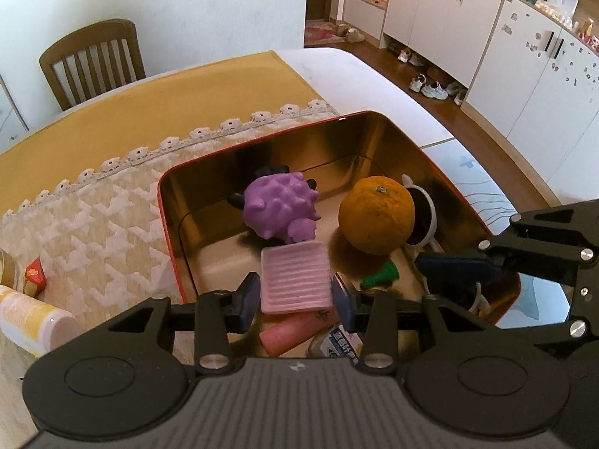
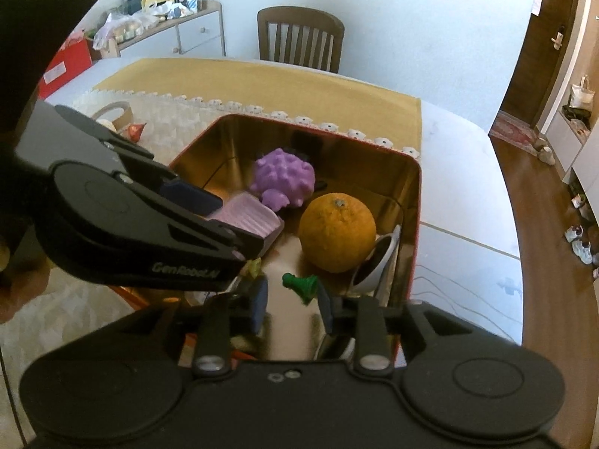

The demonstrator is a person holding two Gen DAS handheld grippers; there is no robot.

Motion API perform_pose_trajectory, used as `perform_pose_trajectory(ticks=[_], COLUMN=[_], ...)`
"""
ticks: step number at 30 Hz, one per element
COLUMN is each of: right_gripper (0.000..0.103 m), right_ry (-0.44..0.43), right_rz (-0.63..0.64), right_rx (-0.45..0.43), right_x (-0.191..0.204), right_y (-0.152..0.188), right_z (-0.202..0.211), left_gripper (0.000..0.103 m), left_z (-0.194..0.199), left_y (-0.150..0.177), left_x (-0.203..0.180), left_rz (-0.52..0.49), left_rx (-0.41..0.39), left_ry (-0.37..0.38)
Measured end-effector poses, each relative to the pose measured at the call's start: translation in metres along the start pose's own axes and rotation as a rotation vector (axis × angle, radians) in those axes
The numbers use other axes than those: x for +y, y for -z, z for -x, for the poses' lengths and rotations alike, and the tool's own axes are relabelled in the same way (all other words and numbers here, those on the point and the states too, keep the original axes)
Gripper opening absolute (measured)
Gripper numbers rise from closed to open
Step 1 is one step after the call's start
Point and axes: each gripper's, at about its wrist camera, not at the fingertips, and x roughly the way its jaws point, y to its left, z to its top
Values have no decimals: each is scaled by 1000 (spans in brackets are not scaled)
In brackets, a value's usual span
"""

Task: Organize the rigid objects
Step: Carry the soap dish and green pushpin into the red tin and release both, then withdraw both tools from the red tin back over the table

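Several rigid things lay inside the red-rimmed, gold-lined rectangular metal tin [image 1: 170, 202] on the counter [image 1: 374, 75]: a purple spiky rubber toy [image 1: 279, 207] toward the far wall, a round orange fruit [image 1: 376, 215] beside it, a white cup with a dark interior [image 1: 426, 217] tipped against the tin's right wall and touching the fruit, and a small green plastic cone-shaped piece [image 1: 380, 275] lying on the floor of the tin below the fruit. The left gripper [image 1: 295, 295] was clamped on a pink ribbed rectangular soap dish [image 1: 295, 278], held over the near part of the tin just in front of the purple toy. Under the dish lay a pink cylinder [image 1: 290, 333] and a small jar with a printed blue label [image 1: 337, 344]. The right gripper [image 2: 292, 303] hung over the tin's near right corner with its blue pads apart and nothing between them, the green piece just ahead of it. Outside the tin, on the white houndstooth lace-edged cloth [image 1: 112, 224], sat a white-and-yellow cylindrical container [image 1: 33, 321] and a small red wrapped packet [image 1: 35, 275]. A wooden slat-backed chair [image 1: 93, 61] stood at the counter's far side.
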Motion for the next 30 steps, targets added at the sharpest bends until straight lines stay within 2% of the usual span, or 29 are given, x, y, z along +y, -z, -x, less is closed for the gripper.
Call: perform_pose_trajectory(ticks=[5,11,15,22,26,30], right_gripper=[36,43,54,64,66,74], right_ry=[1,2,20,26,29,27], right_rz=[-26,-58,-67,-120,-146,-180], right_rx=[-16,-46,-85,-130,-150,-174], right_x=[-2,-2,0,6,18,32], right_y=[1,1,4,1,-2,-4], right_z=[9,24,37,56,64,71], left_gripper=[52,52,52,52,60,63], left_z=[12,32,47,78,100,118], left_y=[2,5,8,19,27,35], left_x=[2,2,4,15,28,42], left_rz=[5,-2,-7,-22,-13,-18], left_rx=[-34,-86,-119,-198,-243,-276], left_ry=[17,36,61,81,96,98])
